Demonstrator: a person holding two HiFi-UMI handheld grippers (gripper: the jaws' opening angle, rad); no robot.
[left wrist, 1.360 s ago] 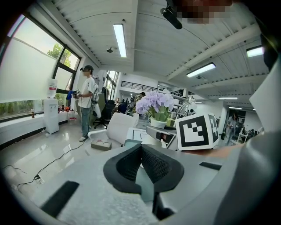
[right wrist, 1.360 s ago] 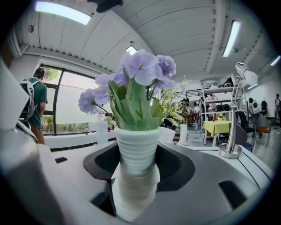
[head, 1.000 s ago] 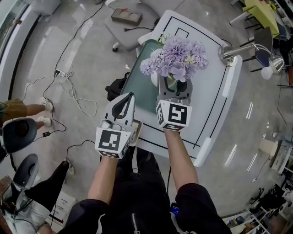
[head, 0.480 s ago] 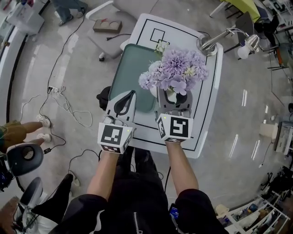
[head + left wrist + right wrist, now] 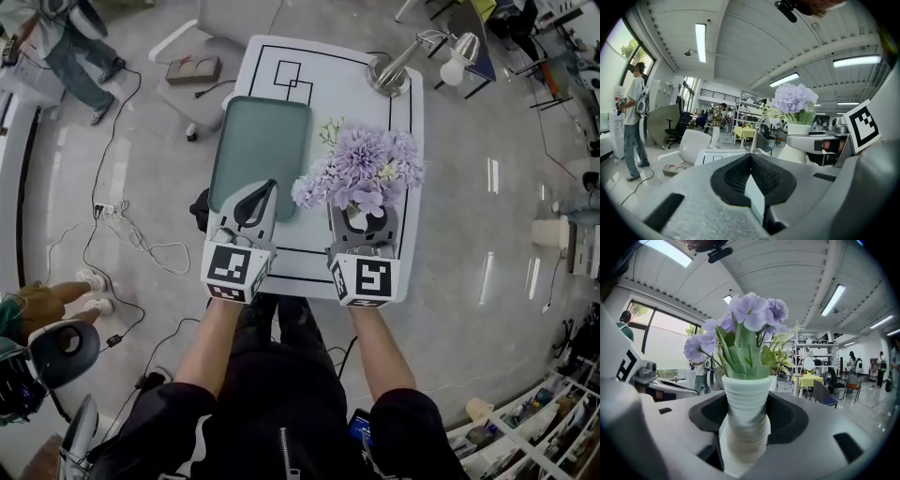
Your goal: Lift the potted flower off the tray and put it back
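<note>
One potted flower [image 5: 361, 173] is clamped by its white pot in the right gripper [image 5: 365, 223]. It is off the single green tray [image 5: 258, 141], over the worktop's [image 5: 356, 80] bare right half by the near edge. The left gripper [image 5: 266, 190], jaws together on nothing, hangs over the tray's near edge. One lamp [image 5: 412, 61] stands in the far right corner.

Both arms [image 5: 211, 352] reach forward side by side. The left gripper [image 5: 268, 189] has its jaws pressed together, empty. The right gripper [image 5: 364, 220] squeezes the pot [image 5: 746, 418] between its jaws.
</note>
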